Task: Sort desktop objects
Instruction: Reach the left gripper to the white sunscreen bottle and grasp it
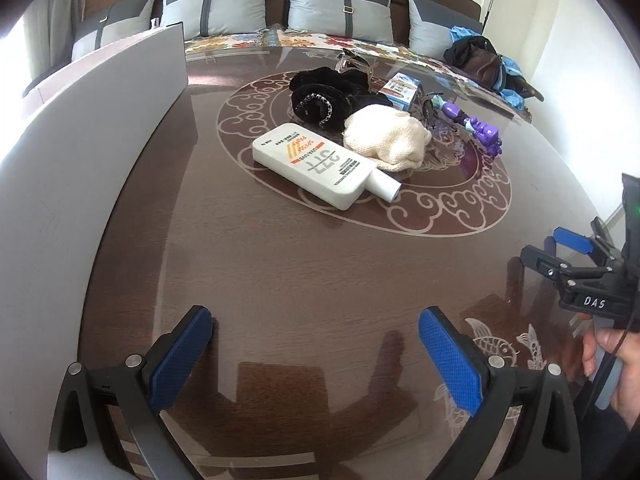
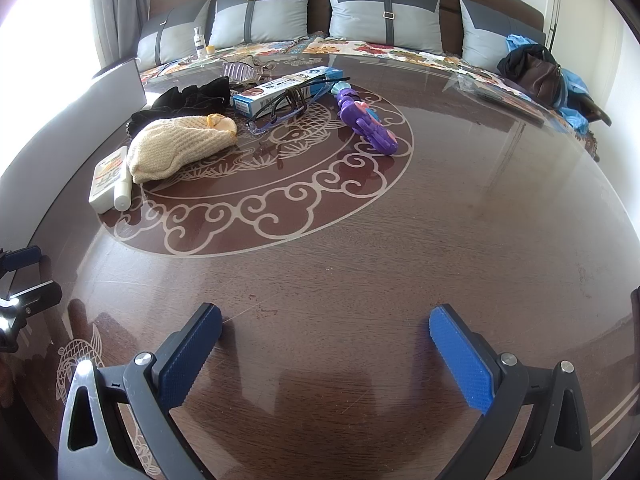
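your left gripper [image 1: 316, 360] hovers low over the near part of the dark wooden table [image 1: 280, 272], its blue pads spread wide with nothing between them. your right gripper [image 2: 326, 354] sits the same way over its own bare patch of table, fingers wide apart and empty. from the left wrist view you can see the right gripper off to the right edge, with your hand [image 1: 616, 372] wrapped round its handle.

everything you have to sort is gathered around the pale swirl pattern in the middle of the table, well apart from both grippers. going left to right in the right wrist view: a grey board [image 2: 116, 80] stands upright along the far left edge of the table. next comes a white bottle [image 2: 110, 184] lying flat with its cap pointing toward you. just beside it, touching, lies a cream knitted cloth [image 2: 176, 148]. behind that is a heap of black fabric [image 2: 188, 98], and further back a clear hair claw [image 2: 240, 68]. a blue and white box [image 2: 280, 88] lies on its side, with a pair of dark glasses [image 2: 284, 108] leaning against it, arms open. to the right of those lies a purple toy [image 2: 368, 122], tilted on its side.

beyond the table you have a sofa with grey cushions [image 2: 384, 12], and a brown bag [image 2: 536, 72] at its right end.
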Available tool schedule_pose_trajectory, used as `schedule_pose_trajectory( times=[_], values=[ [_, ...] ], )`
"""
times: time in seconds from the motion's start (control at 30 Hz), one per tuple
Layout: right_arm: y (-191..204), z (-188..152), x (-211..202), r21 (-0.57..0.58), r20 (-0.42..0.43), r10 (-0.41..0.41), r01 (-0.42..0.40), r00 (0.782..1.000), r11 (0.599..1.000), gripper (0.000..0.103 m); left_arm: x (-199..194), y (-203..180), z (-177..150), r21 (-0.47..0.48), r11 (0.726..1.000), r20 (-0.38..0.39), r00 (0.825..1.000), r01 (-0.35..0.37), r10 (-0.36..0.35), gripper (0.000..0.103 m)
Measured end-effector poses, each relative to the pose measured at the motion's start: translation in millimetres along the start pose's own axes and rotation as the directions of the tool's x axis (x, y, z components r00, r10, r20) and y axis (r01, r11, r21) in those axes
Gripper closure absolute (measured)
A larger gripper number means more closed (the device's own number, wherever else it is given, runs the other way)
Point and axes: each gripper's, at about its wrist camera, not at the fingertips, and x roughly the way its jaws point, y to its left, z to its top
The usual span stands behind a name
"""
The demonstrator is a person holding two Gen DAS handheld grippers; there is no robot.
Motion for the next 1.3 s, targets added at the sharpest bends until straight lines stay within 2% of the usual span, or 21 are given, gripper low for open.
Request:
schedule_pose_trajectory(
  times=[0.07,0.1,0.17,0.27,0.43,0.7,0.9,0.93,1.07,1.2,1.27,1.3],
  values=[
    [0,0,0,0.000,0.000,0.000,0.000,1.000,1.000,0.000,1,-3,7,-0.044,0.998,0.004,0.999,0.048,-0.048,0.000],
    [0,0,0,0.000,0.000,0.000,0.000,1.000,1.000,0.000,0,-5,12,-0.056,0.997,0.019,0.999,0.050,-0.049,0.000],
    [0,0,0,0.000,0.000,0.000,0.000,1.000,1.000,0.000,-2,-9,24,-0.079,0.997,0.052,0.999,0.020,-0.016,0.000],
    [0,0,0,0.000,0.000,0.000,0.000,1.000,1.000,0.000,1,-6,45,-0.180,0.984,0.075,0.997,-0.003,0.017,0.000],
    [0,0,0,0.000,0.000,0.000,0.000,1.000,1.000,0.000,18,8,69,-0.316,0.948,0.031,0.998,-0.038,0.051,0.000],
    [-2,1,-2,0.009,0.006,0.011,-0.011,1.000,1.000,0.000,36,10,93,-0.318,0.945,0.003,0.997,-0.076,0.081,0.000],
    [-5,2,-4,0.027,0.016,0.030,-0.031,0.999,0.999,0.000,59,21,97,-0.382,0.908,-0.067,0.985,-0.170,0.157,0.000],
    [-5,2,-4,0.027,0.016,0.030,-0.031,0.999,0.999,0.000,59,20,97,-0.375,0.908,-0.055,0.982,-0.186,0.179,0.000],
    [-5,1,-4,0.029,0.017,0.032,-0.032,0.999,0.999,0.000,70,13,101,-0.294,0.916,-0.095,0.962,-0.273,0.256,0.000],
    [-5,1,-4,0.029,0.017,0.031,-0.032,0.999,0.999,0.000,71,7,94,-0.170,0.938,-0.082,0.953,-0.302,0.292,0.001],
    [-4,1,-4,0.028,0.016,0.030,-0.030,0.999,0.999,0.000,63,8,88,-0.130,0.949,-0.039,0.958,-0.287,0.284,0.017],
    [-4,1,-3,0.028,0.016,0.029,-0.030,0.999,0.999,0.000,58,10,86,-0.117,0.954,-0.023,0.961,-0.277,0.277,0.031]
  ],
)
